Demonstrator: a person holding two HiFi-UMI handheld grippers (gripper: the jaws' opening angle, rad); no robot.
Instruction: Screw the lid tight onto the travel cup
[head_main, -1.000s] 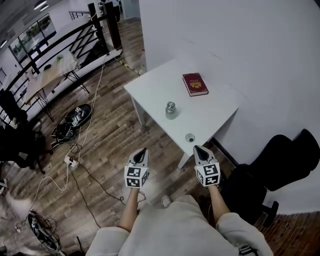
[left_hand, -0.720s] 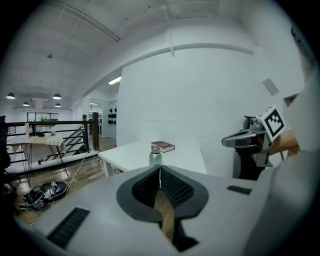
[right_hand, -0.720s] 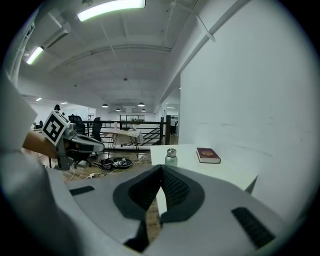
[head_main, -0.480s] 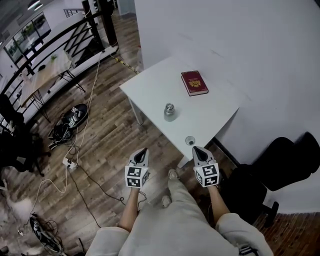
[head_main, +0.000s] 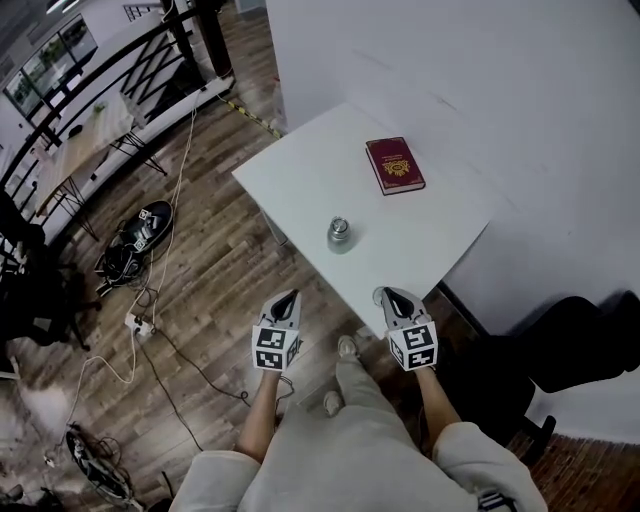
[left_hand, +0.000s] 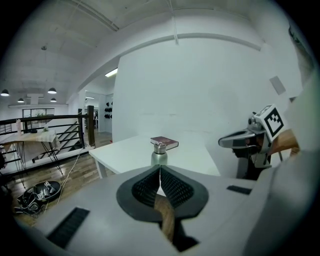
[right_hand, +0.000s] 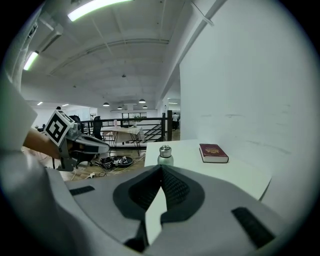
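Observation:
A small silver travel cup (head_main: 340, 236) with a metal top stands upright near the middle of the white table (head_main: 300, 180). It also shows ahead in the left gripper view (left_hand: 159, 155) and the right gripper view (right_hand: 165, 156). A small round lid (head_main: 379, 294) lies at the table's near edge, just left of my right gripper's tip. My left gripper (head_main: 289, 298) is shut and empty, over the floor short of the table. My right gripper (head_main: 391, 296) is shut and empty at the table's near edge.
A dark red book (head_main: 394, 165) lies flat at the far side of the table, near the white wall. A black chair (head_main: 585, 340) stands to the right. Cables and a black bundle (head_main: 140, 230) lie on the wooden floor to the left, before a black railing (head_main: 110, 85).
The table has come nearer as the person steps forward. Both grippers stay shut, and the right one now reaches the table's near edge beside the lid.

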